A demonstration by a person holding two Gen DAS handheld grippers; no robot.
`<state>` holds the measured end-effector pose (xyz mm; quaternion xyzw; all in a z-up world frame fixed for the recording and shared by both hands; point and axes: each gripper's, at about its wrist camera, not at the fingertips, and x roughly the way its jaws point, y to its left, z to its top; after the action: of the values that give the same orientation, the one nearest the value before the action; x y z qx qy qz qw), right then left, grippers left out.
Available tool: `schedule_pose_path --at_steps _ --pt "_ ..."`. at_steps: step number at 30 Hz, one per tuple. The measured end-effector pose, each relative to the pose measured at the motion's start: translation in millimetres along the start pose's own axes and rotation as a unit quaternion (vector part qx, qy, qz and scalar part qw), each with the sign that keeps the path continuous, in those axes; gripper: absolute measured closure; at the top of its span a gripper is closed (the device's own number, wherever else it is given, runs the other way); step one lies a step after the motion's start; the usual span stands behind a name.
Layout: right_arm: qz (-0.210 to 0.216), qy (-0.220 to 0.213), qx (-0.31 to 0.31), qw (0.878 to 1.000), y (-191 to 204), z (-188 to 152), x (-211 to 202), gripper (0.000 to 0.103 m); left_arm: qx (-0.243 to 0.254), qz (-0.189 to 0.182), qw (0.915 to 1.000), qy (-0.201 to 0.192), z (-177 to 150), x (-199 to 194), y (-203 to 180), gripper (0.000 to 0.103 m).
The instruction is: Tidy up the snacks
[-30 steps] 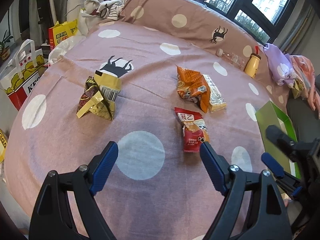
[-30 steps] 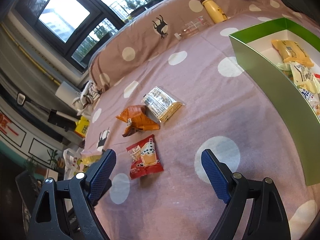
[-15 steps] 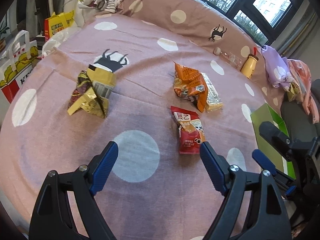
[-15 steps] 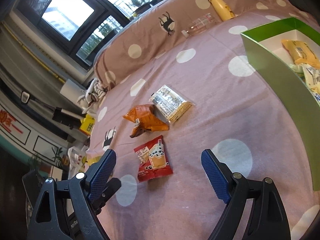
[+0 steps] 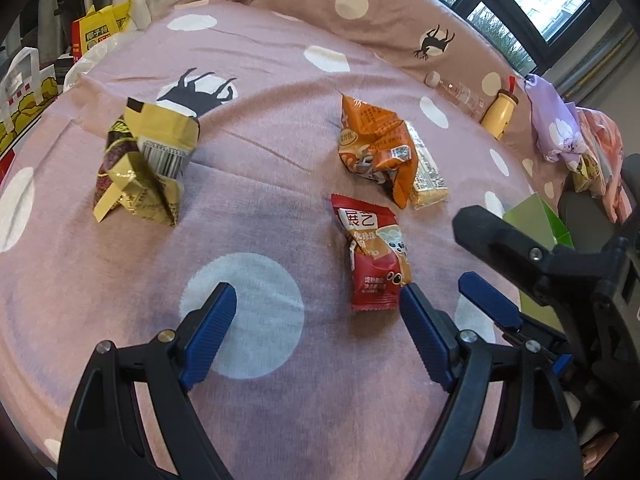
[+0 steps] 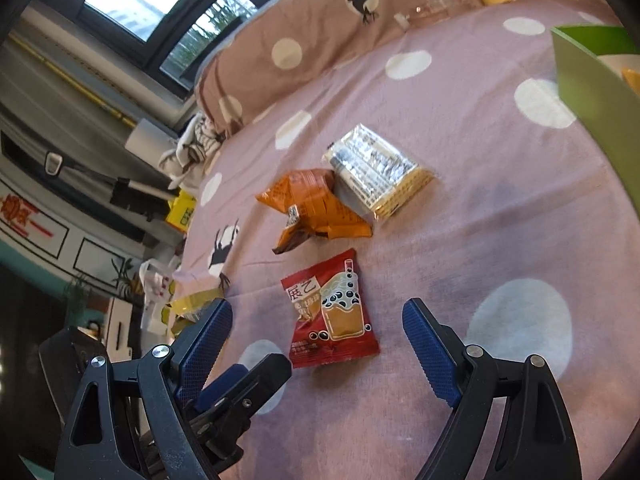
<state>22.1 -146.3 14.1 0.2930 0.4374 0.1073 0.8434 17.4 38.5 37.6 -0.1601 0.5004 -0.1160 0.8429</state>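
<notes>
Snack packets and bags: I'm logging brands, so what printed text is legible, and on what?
"展乙": red packet, on its white label.
"椰子糖", roughly: yellow bag beside the bed.
Orange packet, silver packet, gold packet: print and barcode too small to read.

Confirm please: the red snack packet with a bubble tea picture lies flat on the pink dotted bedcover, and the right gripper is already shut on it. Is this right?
Not quite. The red snack packet with a bubble tea picture does lie flat on the pink dotted bedcover, but the right gripper is open, its jaws standing on either side of it without touching. The right wrist view shows this.
</notes>
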Motion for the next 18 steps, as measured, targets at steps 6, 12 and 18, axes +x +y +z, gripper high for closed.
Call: schedule_pose_path --at_steps 6,12,18 --pt "-0.002 0.019 -0.015 1.000 3 4 14 0.015 0.000 -0.002 1.0000 0.006 5 7 0 0.021" --pt "0.008 0.034 -0.011 0.999 0 12 24 0.015 -0.013 -0.010 0.9998 0.007 12 9 3 0.022" --pt "0.038 0.054 0.009 0.998 -8 18 36 0.016 -0.015 -0.021 0.9996 0.014 17 16 -3 0.031"
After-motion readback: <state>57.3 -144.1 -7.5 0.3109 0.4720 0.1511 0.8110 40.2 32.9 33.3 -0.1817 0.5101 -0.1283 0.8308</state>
